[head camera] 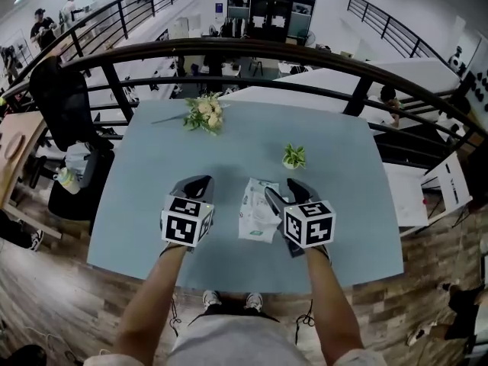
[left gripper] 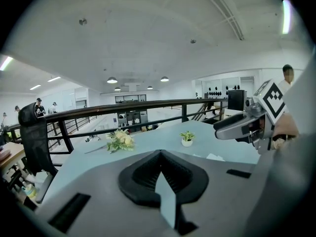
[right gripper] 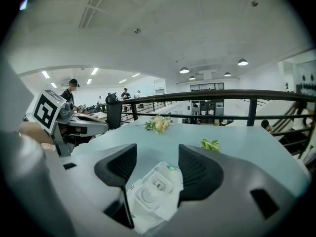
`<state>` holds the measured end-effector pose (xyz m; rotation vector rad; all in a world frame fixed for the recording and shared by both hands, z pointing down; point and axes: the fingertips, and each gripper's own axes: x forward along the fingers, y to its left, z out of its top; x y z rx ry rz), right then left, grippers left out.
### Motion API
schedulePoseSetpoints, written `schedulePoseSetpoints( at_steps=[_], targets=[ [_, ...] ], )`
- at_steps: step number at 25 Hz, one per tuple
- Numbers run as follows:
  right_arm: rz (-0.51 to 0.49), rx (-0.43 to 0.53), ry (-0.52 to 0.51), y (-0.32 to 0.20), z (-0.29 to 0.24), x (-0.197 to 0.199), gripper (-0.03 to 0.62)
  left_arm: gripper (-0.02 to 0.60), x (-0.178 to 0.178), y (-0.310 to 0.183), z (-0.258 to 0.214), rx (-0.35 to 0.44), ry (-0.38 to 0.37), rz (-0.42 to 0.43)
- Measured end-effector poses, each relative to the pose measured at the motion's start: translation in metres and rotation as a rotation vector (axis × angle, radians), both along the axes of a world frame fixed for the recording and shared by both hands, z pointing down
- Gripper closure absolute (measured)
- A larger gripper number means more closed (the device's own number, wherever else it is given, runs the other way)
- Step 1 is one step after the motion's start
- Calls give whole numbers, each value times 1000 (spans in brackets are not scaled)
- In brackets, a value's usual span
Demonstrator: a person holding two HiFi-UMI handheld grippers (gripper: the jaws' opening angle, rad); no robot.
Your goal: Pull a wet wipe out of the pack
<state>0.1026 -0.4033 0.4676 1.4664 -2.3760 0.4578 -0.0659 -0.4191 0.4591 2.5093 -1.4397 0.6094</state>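
The pale blue table (head camera: 335,166) met a black railing (head camera: 252,48) at its far edge, with bare top all round. The left gripper (head camera: 200,183) hung with jaws together, holding nothing. The right gripper (head camera: 280,189) had its jaws apart over the wet wipe pack (head camera: 255,208), which lay flat toward the near edge. The flowers (head camera: 204,114) lay well beyond.

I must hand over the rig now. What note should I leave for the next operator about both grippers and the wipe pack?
Left gripper: shut, empty, to the left of the wipe pack.
Right gripper: open, holds nothing; the wipe pack shows between its jaws, contact unclear.
Wipe pack: lies flat on the table, lid appears closed.
Done: nothing; no wipe is out.
Left: open the lid, pull one wipe out.
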Motion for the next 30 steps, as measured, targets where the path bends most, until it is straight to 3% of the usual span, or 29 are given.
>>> schedulePoseSetpoints(
  at_steps=[25,30],
  targets=[
    [-36,-189,32,15,80,-5,330,591,10,15,36,-75,-10,25],
    [-33,-227,34,16,96,-7,358,590,6,16,46,-91,-18,24]
  ],
)
